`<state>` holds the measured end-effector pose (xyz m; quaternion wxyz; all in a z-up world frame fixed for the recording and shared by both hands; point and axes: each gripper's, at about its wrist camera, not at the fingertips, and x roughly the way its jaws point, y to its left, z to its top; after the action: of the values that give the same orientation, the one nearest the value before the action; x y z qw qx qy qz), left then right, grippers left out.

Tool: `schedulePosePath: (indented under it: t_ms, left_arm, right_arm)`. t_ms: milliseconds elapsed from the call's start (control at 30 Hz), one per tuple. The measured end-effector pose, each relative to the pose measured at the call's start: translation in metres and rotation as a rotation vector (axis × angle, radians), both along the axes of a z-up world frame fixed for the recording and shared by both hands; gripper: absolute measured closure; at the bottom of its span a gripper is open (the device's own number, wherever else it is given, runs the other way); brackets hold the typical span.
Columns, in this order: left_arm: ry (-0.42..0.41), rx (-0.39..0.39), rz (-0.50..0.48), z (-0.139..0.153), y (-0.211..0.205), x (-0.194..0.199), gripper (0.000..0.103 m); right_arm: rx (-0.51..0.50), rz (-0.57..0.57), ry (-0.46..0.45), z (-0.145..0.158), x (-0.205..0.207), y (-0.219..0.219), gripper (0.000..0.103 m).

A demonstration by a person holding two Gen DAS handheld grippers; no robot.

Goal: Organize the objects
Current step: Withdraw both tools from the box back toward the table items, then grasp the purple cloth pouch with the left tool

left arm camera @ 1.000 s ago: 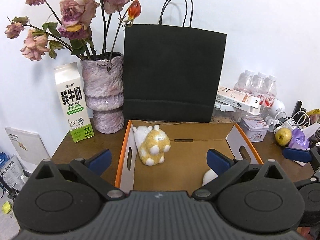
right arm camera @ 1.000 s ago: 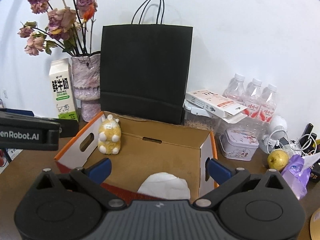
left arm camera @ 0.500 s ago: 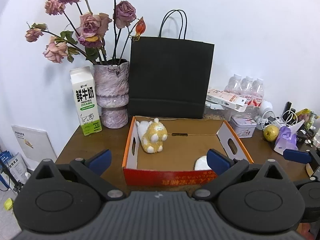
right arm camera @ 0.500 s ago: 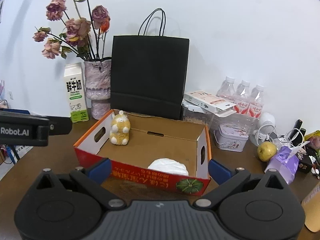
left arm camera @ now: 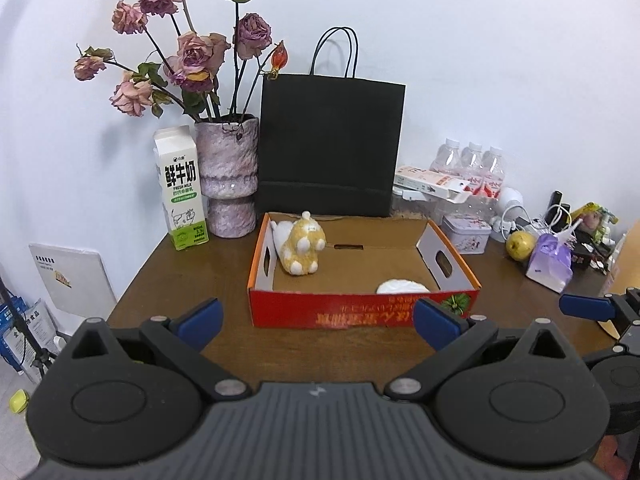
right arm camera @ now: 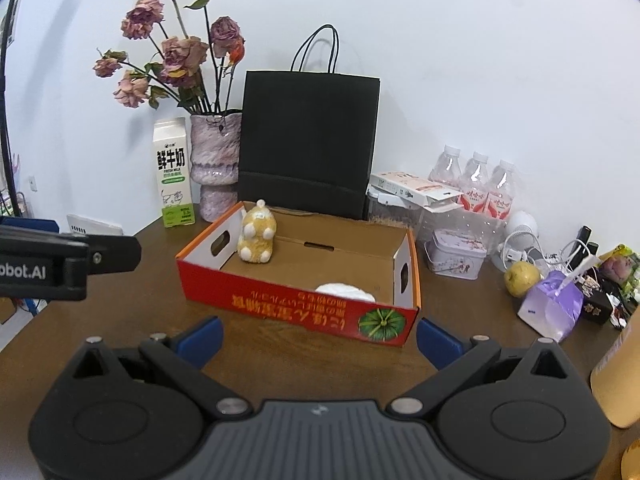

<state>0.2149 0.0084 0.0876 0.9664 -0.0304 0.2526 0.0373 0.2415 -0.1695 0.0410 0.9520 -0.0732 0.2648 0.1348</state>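
My left hand-held gripper [left arm camera: 316,322] and right hand-held gripper [right arm camera: 318,338] are both spread wide and hold nothing, the toy hamster [left arm camera: 302,247] sits in the box [left arm camera: 360,314], and the pear [left arm camera: 520,245] beside the box still waits.

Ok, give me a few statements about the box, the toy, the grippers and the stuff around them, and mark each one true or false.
1. The plush toy sits inside the cardboard box, at its far left corner. True.
2. The left gripper is shut on the plush toy. False: it is open, holds nothing, and hangs on the near side of the box.
3. The milk carton stands left of the vase. True.
4. The black paper bag lies flat in the box. False: it stands upright behind the box.
5. The right gripper is open and empty. True.
6. The pear is in the box. False: it rests on the table, right of the box.
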Motion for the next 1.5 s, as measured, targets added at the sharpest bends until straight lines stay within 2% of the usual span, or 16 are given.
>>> schedulePosePath:
  t_ms: [567, 867, 1500]
  left_arm:
    - [0.041, 0.002, -0.009, -0.037, -0.005, -0.058, 0.000]
    - [0.068, 0.004, -0.004, -0.052, -0.007, -0.077, 0.000]
    - [0.149, 0.003, -0.058, -0.097, -0.019, -0.105, 0.000]
  right_arm:
    - [0.003, -0.012, 0.032, -0.036, -0.060, -0.012, 0.000]
    - [-0.001, -0.019, 0.052, -0.054, -0.080, -0.021, 0.000]
    - [-0.007, -0.058, 0.109, -0.094, -0.111, -0.056, 0.000]
